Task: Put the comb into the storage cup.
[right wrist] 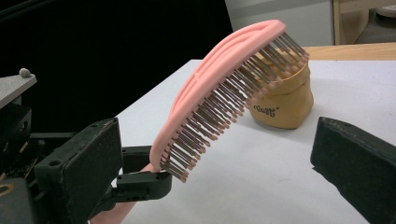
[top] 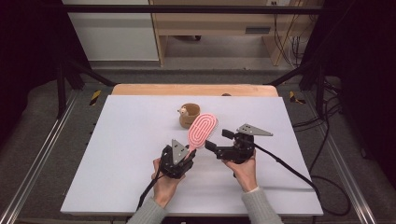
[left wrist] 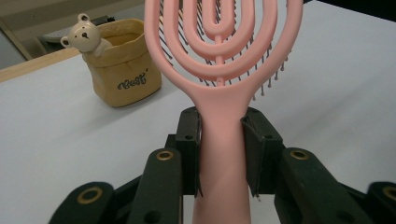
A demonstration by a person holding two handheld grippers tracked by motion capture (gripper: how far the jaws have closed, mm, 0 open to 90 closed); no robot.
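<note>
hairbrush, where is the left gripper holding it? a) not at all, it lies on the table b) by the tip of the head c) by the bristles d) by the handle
d: the left gripper has its fingers clamped on the handle of the pink hairbrush, head raised off the table.

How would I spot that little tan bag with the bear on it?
Start at the white table and look toward its far edge, just past the pink hairbrush held in the left gripper. The tan pouch stands there upright and open, with dark lettering on its front and a small bear figure peeking over its rim.
</note>
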